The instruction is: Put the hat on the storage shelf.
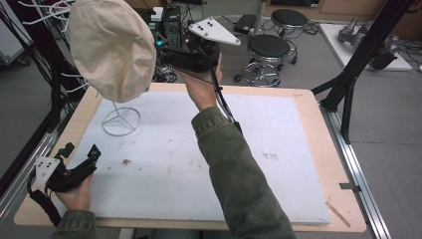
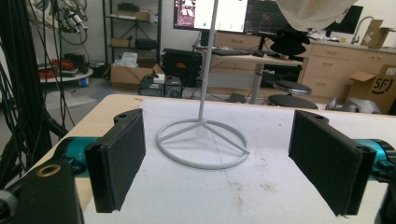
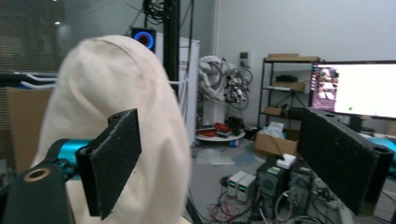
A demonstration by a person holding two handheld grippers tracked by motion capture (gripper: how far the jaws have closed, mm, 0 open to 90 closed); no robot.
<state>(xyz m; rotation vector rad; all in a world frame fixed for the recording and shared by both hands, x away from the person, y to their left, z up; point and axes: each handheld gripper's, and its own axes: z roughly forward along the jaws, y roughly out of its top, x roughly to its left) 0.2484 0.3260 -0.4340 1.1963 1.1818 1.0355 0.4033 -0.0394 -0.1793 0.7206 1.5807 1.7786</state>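
- So the cream cap (image 1: 112, 47) is perched on top of the white wire stand (image 1: 121, 121), up at the far-left part of the white mat (image 1: 278, 164), tilted so its crown faces the person's side.
- The right gripper (image 1: 171, 52) is held raised at cap height, just to the right of the cap, jaws pointed leftward at it. In the right gripper view the cap (image 3: 112, 121) is seen to the left of the gap, behind the left pad (image 3: 114, 156) rather than between the two pads, so nothing is being pinched.
- Those jaws are spread wide, no fabric between them.
- The relation that matters: the cap lies off to the left of the right gripper's line, so a small shift leftward would probably be needed before any closing on the rim.
- The cap's long axis runs roughly up and down as it hangs, and the near edge is likely the easiest bit to grab.
- The right forearm, in a green sleeve (image 1: 239, 169), is stretched forward and up across the mat, wrist bent towards the cap.
- The left gripper (image 1: 79, 152) is parked low at the near-left corner of the mat, jaws also spread and empty, aimed at the stand's ring base (image 2: 203, 142).
- The right hand is clearly the nearer one to the cap; the left is well apart from it.
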